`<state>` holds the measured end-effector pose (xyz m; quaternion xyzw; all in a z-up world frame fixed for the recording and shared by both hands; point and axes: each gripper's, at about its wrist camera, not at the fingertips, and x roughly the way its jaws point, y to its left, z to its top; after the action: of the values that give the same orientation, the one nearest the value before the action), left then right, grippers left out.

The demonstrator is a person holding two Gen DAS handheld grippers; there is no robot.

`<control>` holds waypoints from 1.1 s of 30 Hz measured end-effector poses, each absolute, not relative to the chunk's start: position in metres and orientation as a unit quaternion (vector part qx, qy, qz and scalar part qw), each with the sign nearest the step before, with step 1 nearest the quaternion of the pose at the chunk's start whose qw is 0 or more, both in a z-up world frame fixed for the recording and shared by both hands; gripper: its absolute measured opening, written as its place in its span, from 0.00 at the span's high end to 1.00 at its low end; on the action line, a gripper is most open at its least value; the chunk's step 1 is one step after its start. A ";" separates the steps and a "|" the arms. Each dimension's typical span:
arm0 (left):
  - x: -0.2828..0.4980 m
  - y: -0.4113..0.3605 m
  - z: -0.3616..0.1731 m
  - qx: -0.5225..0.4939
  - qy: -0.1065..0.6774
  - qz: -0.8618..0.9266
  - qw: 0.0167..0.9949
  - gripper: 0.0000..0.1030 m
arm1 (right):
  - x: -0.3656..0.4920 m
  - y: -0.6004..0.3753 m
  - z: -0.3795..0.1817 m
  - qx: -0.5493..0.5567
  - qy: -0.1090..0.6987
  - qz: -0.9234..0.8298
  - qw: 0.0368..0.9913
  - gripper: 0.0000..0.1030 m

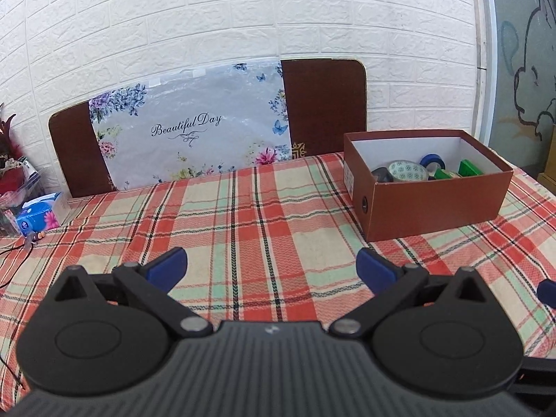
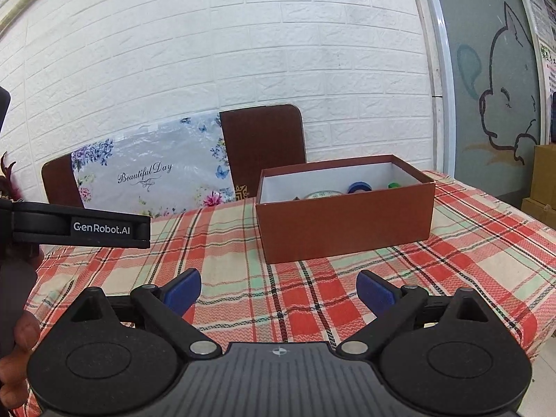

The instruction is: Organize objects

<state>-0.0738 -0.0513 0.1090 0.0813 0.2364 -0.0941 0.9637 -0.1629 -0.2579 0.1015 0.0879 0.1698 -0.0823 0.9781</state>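
Both sets of fingers spread wide and holding nothing: left gripper point(image 1: 271, 266), right gripper point(image 2: 278, 292), above the plaid table point(image 1: 243, 208). Tape rolls point(image 1: 408, 170) and green pieces, seemingly blocks, already in the brown box point(image 1: 434, 205); best to scan the cloth for strays before closing on anything.

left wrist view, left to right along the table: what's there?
red flowers → tissue pack → floral "Beautiful Day" board → brown box holding tape rolls. Both grippers, left gripper and right gripper, are open and empty.
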 end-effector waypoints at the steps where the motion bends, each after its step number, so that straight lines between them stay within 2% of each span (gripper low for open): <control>1: -0.074 -0.052 0.109 0.080 0.239 -0.097 0.963 0.00 | -0.163 -0.259 0.101 0.089 0.170 -0.083 0.978 0.07; 33: -0.070 -0.063 0.102 0.096 0.274 -0.134 0.948 0.00 | -0.156 -0.267 0.094 0.088 0.181 -0.104 0.974 0.07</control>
<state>-0.0697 -0.0633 0.1017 0.0958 0.2738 -0.1335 0.9477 -0.1555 -0.2666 0.0940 0.0885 0.1809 -0.1043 0.9739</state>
